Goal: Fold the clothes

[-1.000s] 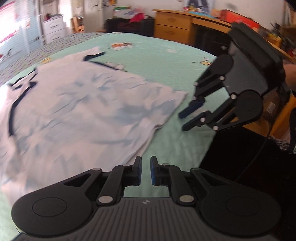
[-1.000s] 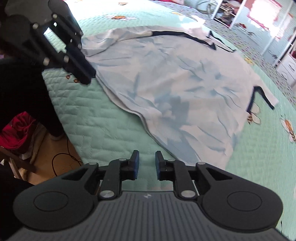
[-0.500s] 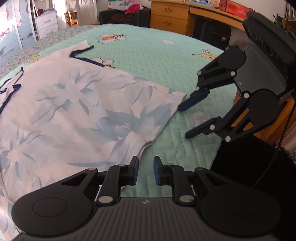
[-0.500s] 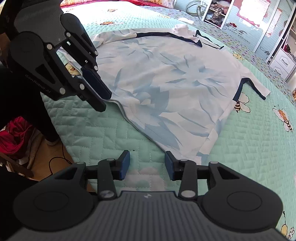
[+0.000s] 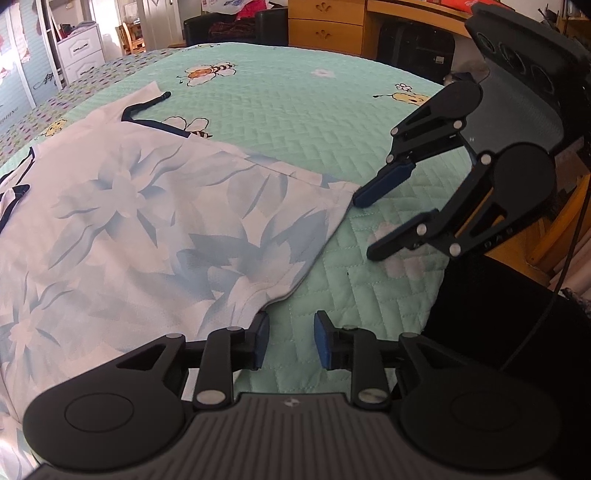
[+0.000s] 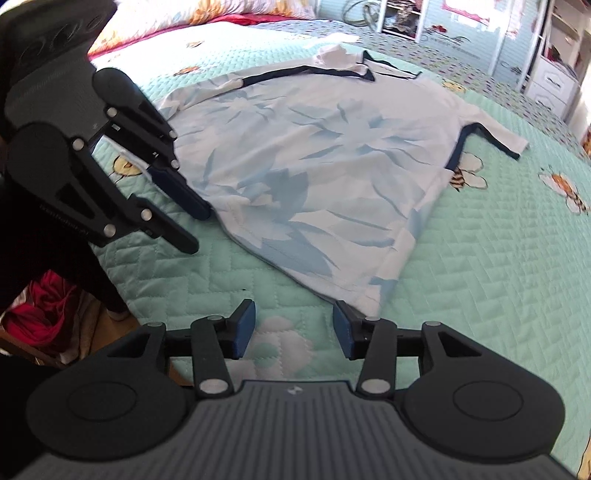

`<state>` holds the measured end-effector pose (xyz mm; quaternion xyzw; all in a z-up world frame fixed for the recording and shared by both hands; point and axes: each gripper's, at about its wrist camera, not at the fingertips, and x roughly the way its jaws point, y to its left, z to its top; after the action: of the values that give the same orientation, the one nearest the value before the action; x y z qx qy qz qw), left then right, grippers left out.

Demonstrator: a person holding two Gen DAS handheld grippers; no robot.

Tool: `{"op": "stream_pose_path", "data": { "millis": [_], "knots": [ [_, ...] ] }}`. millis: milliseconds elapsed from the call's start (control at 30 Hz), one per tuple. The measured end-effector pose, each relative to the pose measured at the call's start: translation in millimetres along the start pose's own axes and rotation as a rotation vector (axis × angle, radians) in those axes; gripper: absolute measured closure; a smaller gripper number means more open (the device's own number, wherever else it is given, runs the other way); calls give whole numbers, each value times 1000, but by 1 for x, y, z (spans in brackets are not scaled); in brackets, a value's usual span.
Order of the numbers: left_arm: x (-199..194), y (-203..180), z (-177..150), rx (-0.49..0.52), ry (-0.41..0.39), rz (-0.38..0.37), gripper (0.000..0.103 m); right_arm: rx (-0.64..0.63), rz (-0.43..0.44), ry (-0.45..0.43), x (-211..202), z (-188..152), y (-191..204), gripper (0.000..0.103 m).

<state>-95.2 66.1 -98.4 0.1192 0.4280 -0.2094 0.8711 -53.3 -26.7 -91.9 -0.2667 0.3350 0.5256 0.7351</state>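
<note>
A white garment (image 5: pixel 147 221) with pale blue flower print and navy trim lies spread flat on a mint-green quilted bedcover (image 5: pixel 295 103). My left gripper (image 5: pixel 291 339) is open just above the cover, and its left finger sits beside the near hem. My right gripper (image 5: pixel 365 227) hovers open at the hem's right corner, with the upper pad touching the fabric edge. In the right wrist view the garment (image 6: pixel 314 166) stretches away from the right gripper (image 6: pixel 293 334), whose right finger sits at the hem corner. The left gripper (image 6: pixel 195 232) is open at the other hem corner. Neither holds any cloth.
The bed's edge runs close behind both grippers, with floor and a red cloth pile (image 6: pixel 40 310) below. A wooden desk (image 5: pixel 325 29) and a dark seat (image 5: pixel 229 26) stand beyond the bed. White drawers (image 5: pixel 81 55) stand at the far left. Pillows (image 6: pixel 184 11) lie at the head.
Both grippers have opened from nearly shut to wide. They have come down and in toward the hem's two corners. The garment lies as before.
</note>
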Motion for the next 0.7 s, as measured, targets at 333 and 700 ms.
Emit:
{"op": "stream_pose_path", "data": {
  "millis": [333, 700],
  "knots": [
    [5, -6, 5, 3, 6, -8, 72, -41, 11, -16, 2, -3, -2, 53],
    [4, -5, 1, -9, 6, -9, 69, -284, 64, 50, 21, 23, 4, 43]
  ]
}}
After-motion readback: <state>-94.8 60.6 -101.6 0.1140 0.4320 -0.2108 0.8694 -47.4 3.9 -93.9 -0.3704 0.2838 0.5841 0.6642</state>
